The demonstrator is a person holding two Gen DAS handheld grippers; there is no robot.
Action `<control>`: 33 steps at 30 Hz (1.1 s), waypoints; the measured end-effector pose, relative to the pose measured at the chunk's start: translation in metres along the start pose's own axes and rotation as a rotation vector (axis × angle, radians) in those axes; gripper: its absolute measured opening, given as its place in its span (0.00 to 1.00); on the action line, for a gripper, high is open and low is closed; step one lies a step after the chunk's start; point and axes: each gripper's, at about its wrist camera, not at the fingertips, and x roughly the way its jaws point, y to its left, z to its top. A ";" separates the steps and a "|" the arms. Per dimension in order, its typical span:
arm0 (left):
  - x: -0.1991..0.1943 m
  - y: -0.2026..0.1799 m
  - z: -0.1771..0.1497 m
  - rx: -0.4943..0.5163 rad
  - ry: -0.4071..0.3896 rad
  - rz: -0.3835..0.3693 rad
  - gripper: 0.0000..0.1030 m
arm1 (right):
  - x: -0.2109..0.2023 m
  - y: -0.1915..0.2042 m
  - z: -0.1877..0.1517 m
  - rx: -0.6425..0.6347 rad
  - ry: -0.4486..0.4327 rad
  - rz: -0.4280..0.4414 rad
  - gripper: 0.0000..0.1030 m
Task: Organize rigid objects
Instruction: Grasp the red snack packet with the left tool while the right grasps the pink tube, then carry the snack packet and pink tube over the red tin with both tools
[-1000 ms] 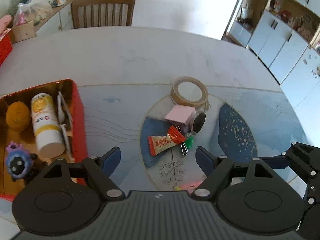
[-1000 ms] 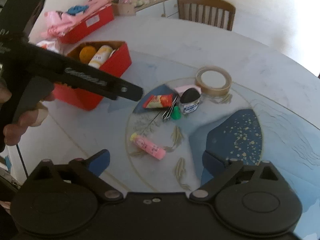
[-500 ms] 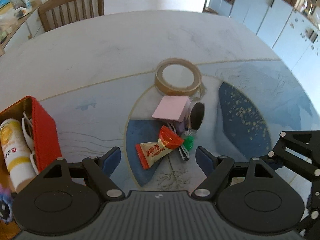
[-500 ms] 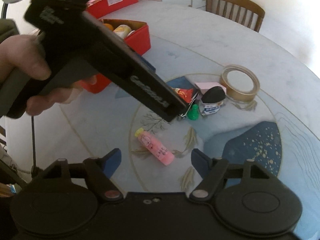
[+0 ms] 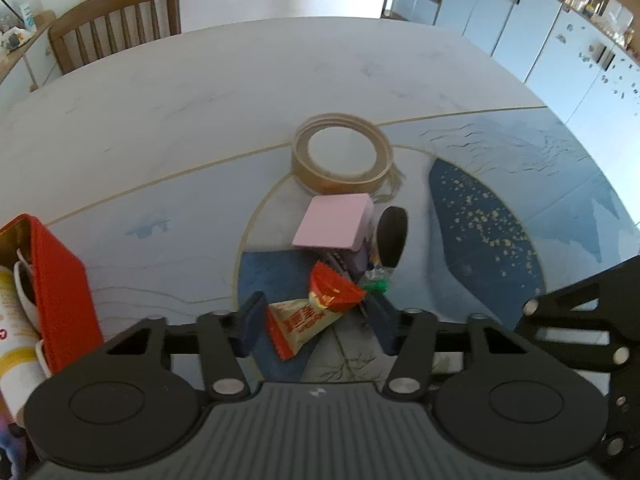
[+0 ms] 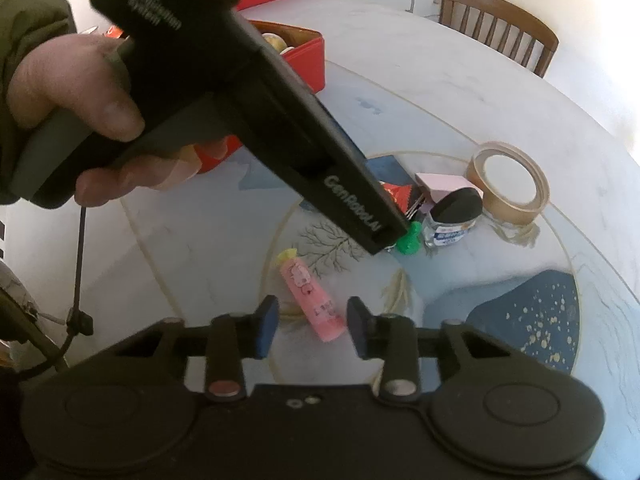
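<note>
My left gripper [image 5: 318,326] is open, its fingers on either side of a red and cream snack packet [image 5: 312,314] in the pile at the table's middle. Behind the packet lie a pink block [image 5: 332,226], a black-capped jar [image 5: 392,236], a green piece [image 5: 378,284] and a tape roll [image 5: 342,156]. My right gripper [image 6: 312,330] is open, its fingers straddling the near end of a pink tube [image 6: 310,294]. In the right wrist view the left gripper's body [image 6: 280,120] hangs over the pile and hides the packet.
A red box [image 5: 60,292] holding a bottle and other items stands at the left, also in the right wrist view [image 6: 308,56]. A wooden chair [image 5: 116,24] stands at the table's far side. White cabinets [image 5: 540,40] line the right wall.
My left gripper has swung from the red box toward the pile and come down around the snack packet. My right gripper has closed in on the pink tube, its fingers narrower.
</note>
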 end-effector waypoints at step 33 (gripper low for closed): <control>-0.077 0.004 -0.019 -0.181 -0.089 0.079 0.17 | -0.071 -0.018 -0.015 0.328 -0.143 -0.037 0.14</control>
